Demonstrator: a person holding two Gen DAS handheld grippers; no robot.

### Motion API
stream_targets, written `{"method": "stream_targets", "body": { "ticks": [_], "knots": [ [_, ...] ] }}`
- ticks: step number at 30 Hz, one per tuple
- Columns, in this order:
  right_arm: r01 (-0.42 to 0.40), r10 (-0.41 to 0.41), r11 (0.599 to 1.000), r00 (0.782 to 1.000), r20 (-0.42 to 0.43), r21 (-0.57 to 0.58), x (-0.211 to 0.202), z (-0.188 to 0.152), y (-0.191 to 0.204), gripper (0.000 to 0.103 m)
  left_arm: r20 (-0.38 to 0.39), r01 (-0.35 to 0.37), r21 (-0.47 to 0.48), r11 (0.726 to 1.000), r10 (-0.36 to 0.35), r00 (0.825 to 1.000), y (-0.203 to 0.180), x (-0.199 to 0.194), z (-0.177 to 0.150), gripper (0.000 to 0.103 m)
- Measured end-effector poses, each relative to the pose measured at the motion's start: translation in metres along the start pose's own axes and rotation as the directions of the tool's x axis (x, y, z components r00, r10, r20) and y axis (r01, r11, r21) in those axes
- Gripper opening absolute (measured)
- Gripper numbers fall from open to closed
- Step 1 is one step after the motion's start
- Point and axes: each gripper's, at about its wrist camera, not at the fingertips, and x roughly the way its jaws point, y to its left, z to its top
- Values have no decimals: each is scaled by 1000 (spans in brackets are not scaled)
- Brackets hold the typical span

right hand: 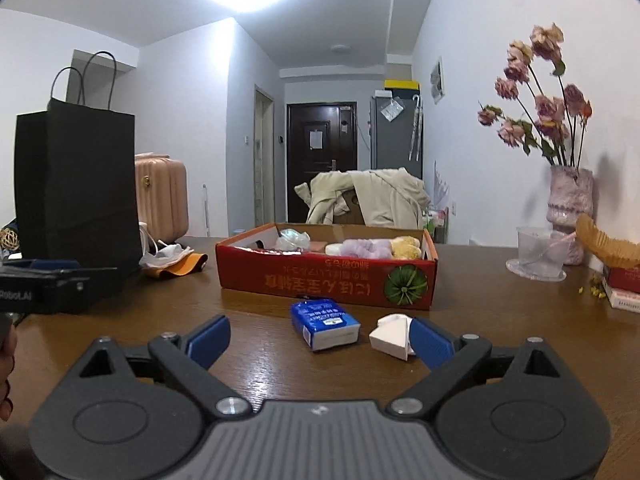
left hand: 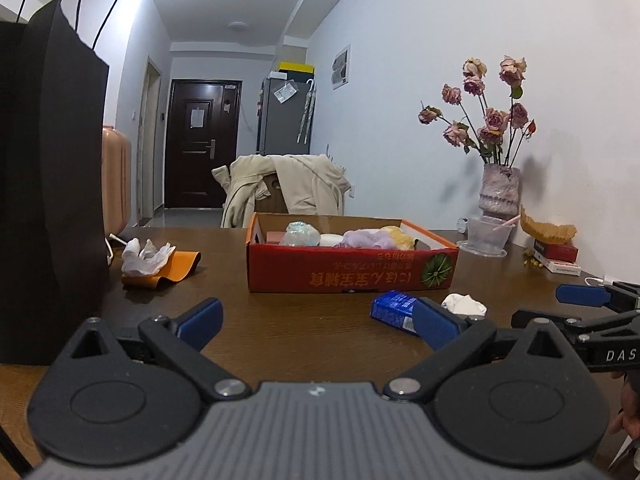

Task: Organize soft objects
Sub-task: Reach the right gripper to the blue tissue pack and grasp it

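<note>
Mid-table, before the red box (right hand: 326, 280), my left gripper (left hand: 318, 322) and right gripper (right hand: 320, 340) hover spread wide, empty, near the blue tissue pack (right hand: 325, 323).

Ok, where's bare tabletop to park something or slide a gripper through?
Bare wood lies between the black bag and the red box, in front of the orange pouch, and right of the box, before the plastic cup. It is crowded just before the box: blue tissue pack and white wad.
</note>
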Motion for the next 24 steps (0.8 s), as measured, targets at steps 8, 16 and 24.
{"method": "stream_targets", "body": {
  "ticks": [8,16,24],
  "knots": [
    [6,-6,1000,1000,-3,25,-4,1,-9,96,-18,13,13,1000,-12,1000,-12,2,0,103],
    [-12,14,995,1000,-19,102,10,7,-29,95,-45,35,-7,999,-35,998,-19,27,7,103],
    [-21,27,994,998,-53,106,57,23,-47,91,-123,12,-67,998,-21,992,-22,82,15,103]
  ]
}}
